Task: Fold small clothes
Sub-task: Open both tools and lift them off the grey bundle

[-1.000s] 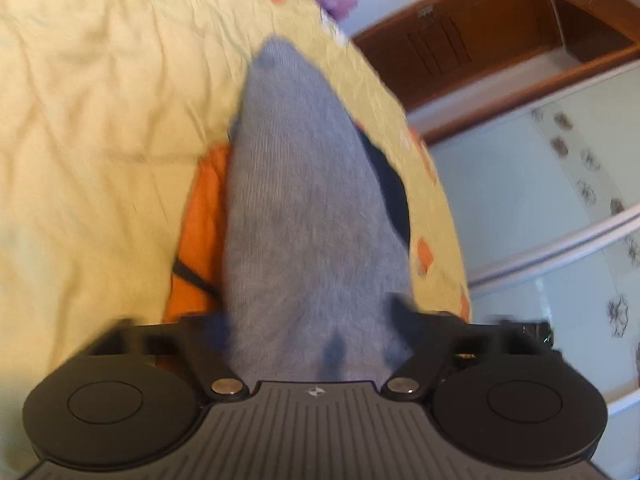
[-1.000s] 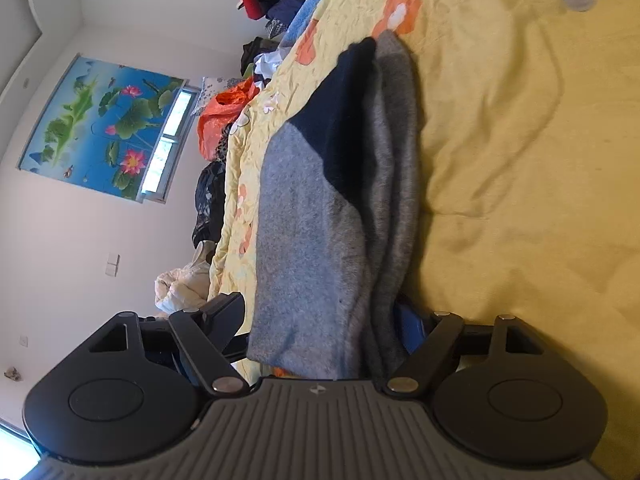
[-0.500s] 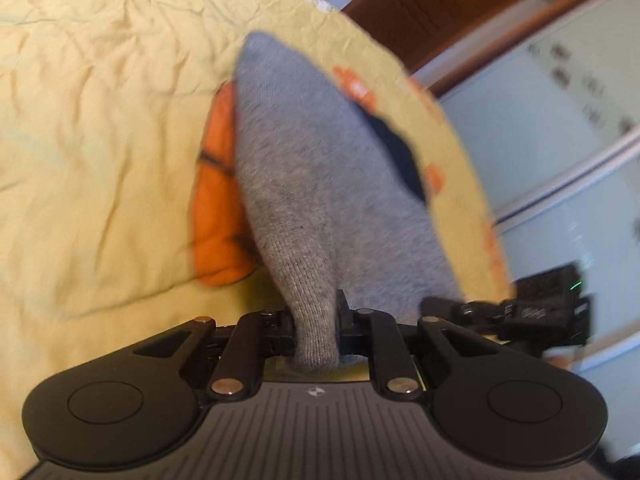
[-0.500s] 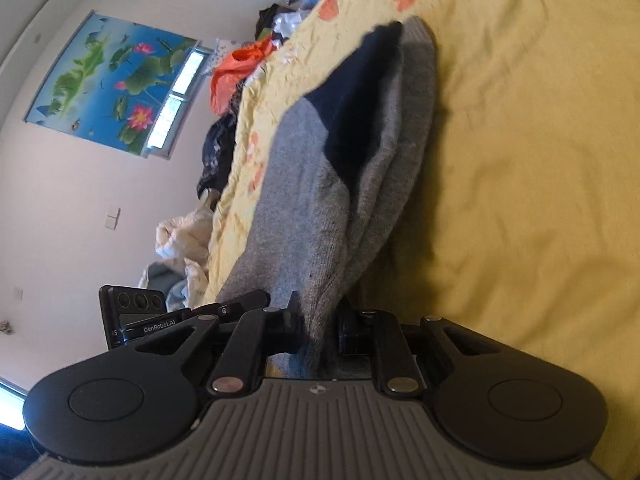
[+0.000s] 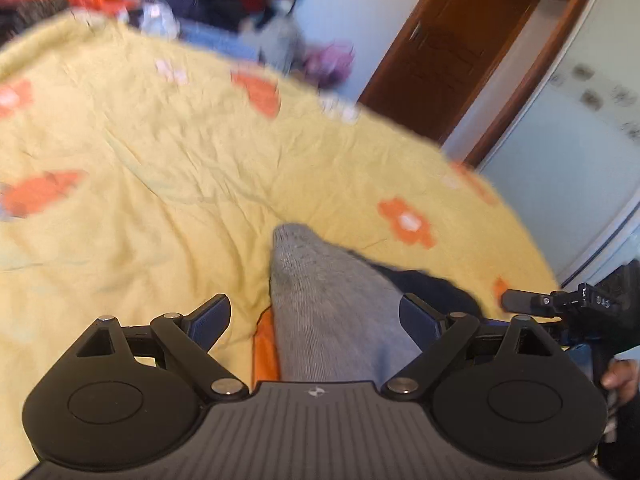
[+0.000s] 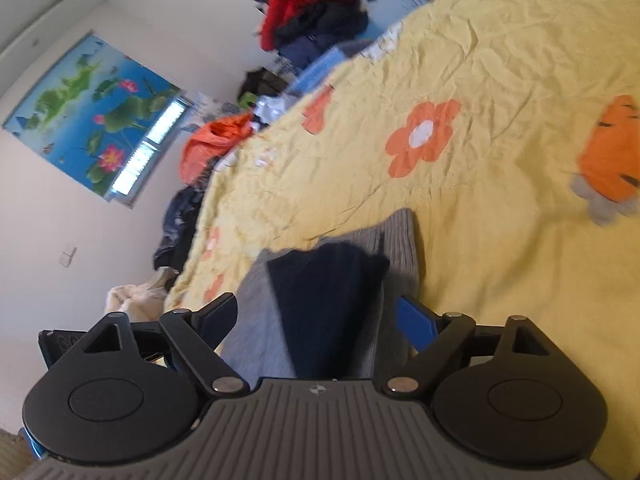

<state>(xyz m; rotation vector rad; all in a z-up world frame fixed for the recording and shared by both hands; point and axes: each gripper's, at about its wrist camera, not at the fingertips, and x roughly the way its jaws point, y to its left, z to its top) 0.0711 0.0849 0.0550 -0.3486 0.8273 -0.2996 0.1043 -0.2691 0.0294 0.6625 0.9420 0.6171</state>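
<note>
A grey knitted sock with a dark navy part [image 5: 320,304] lies folded on the yellow flowered bedspread [image 5: 160,152]. In the left wrist view my left gripper [image 5: 316,316] is open, its fingers either side of the grey cloth. In the right wrist view the sock [image 6: 320,304] shows its navy part on top of grey, and my right gripper [image 6: 316,316] is open around it. The other gripper shows at the right edge of the left wrist view [image 5: 560,304].
A heap of clothes [image 6: 312,12] lies past the far edge of the bed. A wooden door [image 5: 452,52] and a pale cabinet front [image 5: 580,152] stand to the right. An orange tiger patch [image 6: 612,160] is printed on the bedspread [image 6: 480,100].
Both grippers were shut on the sock half a second ago and have opened. The sock now looks shorter, doubled over on the bed, and both views have tilted up toward the room.
</note>
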